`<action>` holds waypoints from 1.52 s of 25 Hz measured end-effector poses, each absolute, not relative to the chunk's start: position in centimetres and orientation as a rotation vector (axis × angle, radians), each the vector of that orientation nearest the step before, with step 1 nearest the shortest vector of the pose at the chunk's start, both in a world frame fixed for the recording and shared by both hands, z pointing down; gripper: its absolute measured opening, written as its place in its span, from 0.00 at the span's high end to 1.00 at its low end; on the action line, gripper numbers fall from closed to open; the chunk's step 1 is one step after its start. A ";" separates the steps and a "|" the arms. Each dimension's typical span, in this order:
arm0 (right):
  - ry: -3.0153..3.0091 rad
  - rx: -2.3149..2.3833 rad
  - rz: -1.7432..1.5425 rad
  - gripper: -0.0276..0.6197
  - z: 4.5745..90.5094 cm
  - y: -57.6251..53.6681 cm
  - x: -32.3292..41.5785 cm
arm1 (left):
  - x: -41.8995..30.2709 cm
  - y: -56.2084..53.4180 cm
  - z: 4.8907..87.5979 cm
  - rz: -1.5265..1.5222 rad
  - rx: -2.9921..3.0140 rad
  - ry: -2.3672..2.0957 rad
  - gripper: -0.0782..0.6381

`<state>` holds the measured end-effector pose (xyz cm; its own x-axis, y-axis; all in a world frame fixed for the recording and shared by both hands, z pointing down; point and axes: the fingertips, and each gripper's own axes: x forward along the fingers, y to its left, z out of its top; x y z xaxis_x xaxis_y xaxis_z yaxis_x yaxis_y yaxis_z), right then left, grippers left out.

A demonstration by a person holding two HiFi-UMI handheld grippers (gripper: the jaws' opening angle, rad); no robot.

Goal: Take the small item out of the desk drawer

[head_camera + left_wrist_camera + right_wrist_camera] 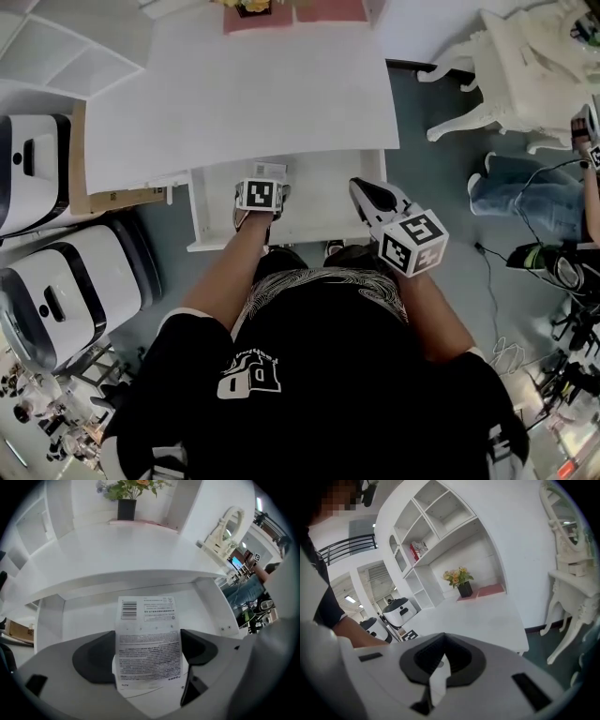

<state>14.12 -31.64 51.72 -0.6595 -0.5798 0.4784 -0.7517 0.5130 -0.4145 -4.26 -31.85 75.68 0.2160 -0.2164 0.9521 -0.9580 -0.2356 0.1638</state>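
Your left claw (149, 660) grips the printed packet (147, 630) over the open drawer (319, 211). Draw it toward you, clear of the table (244, 94) edge. Right claw (440, 667) pinched shut, empty.

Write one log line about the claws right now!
left claw: shut on printed packet | packet: at open drawer | right claw: shut, empty
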 end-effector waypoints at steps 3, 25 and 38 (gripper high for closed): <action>-2.490 1.141 0.866 0.95 50.9 -31.1 12.8 | -5.2 -31.3 73.9 1.054 1.679 -1.114 0.29; -2.640 1.141 0.561 0.95 44.3 -27.4 2.9 | -6.9 -29.7 53.4 0.474 2.181 -1.008 0.29; -2.686 1.218 0.539 0.95 39.8 -25.1 -0.5 | -9.6 -26.5 44.9 0.281 2.399 -0.924 0.29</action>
